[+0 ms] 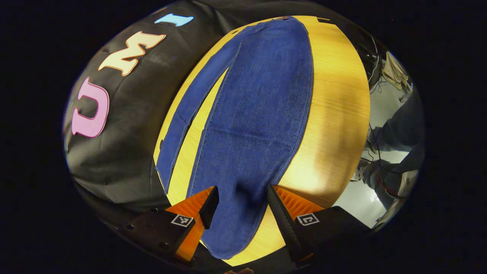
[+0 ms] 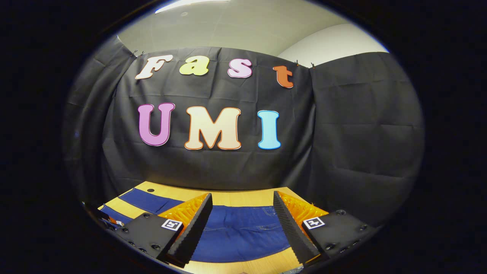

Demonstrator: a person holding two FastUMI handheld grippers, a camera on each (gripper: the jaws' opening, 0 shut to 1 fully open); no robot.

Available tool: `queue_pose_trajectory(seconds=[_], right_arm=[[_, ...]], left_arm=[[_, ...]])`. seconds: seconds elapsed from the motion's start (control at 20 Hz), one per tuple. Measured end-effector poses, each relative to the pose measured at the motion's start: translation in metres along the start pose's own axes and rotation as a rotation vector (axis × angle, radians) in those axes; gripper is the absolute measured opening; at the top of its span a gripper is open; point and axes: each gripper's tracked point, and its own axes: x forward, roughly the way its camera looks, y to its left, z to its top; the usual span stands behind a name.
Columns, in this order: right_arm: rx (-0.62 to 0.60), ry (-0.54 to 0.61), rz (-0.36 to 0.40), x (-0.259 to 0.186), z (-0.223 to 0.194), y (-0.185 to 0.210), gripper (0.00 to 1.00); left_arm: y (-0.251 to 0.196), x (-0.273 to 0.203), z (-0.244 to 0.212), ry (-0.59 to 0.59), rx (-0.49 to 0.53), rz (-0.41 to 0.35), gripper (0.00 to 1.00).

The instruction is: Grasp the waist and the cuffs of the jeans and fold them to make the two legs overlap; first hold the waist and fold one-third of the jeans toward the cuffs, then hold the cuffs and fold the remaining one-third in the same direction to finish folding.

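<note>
- worktop (image 1: 338, 114): wooden, carrying the jeans.
- jeans (image 1: 258, 125): spread flat on it, legs parted, running from 6 toward 12 o'clock.
- left gripper (image 1: 242, 207): fingers apart over one cuff.
- right gripper (image 2: 242, 224): fingers apart above the waist.

1. In the left gripper view, the near cuff end of the jeans (image 1: 251, 125) blurs between the fingers of the left claw (image 1: 242, 207), so contact cannot be told.
2. Past the table (image 1: 338, 114) edge there, a person's legs (image 1: 395, 152) and cables are too distorted to make out.
3. In the right gripper view, the right claw (image 2: 241, 224) hides parts of the jeans' waist, and the legs are cut off at the left.
</note>
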Motion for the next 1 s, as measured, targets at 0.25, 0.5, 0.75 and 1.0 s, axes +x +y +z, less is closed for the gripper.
queue_pose_trajectory(seconds=[0.25,0.5,0.75,1.0], right_arm=[[-0.012,0.001,-0.051,-0.008,-0.004,-0.008,0.99],[-0.081,0.013,-0.078,-0.012,-0.017,-0.027,1.00],[-0.271,0.083,-0.011,0.001,-0.054,-0.059,0.99],[-0.462,0.192,0.083,0.021,-0.118,-0.091,0.99]], left_arm=[[-0.007,0.011,0.003,-0.015,-0.016,-0.056,0.60],[-0.015,0.010,0.004,-0.003,-0.060,-0.004,0.06],[-0.017,0.010,0.007,0.037,-0.154,0.008,0.00],[-0.017,0.011,0.007,0.090,-0.172,-0.015,0.00]])
